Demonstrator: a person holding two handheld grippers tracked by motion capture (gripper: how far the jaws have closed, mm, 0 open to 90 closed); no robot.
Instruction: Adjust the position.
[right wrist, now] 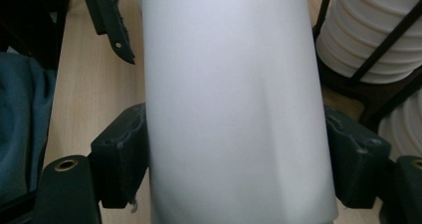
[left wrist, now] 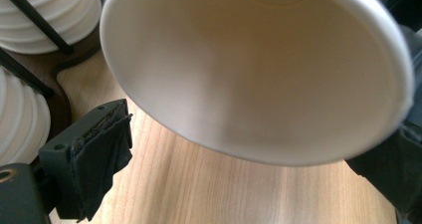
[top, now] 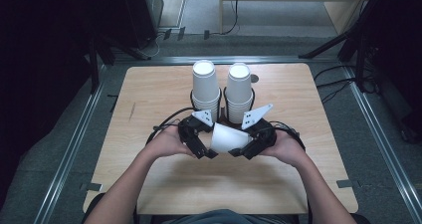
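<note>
One cup (top: 228, 138), right gripper (top: 249, 147) apparently clamping.

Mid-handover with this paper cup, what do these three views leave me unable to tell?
- High view: where the fingers meet the paper cup is too small and dark; both grippers crowd it.
- Left gripper view: the cup's far end runs off the top edge; its wall hides the right-hand finger.
- Right gripper view: the cup's wall blocks the table behind; its rim and base are cut off.
- Cup stacks: count unreadable.
</note>
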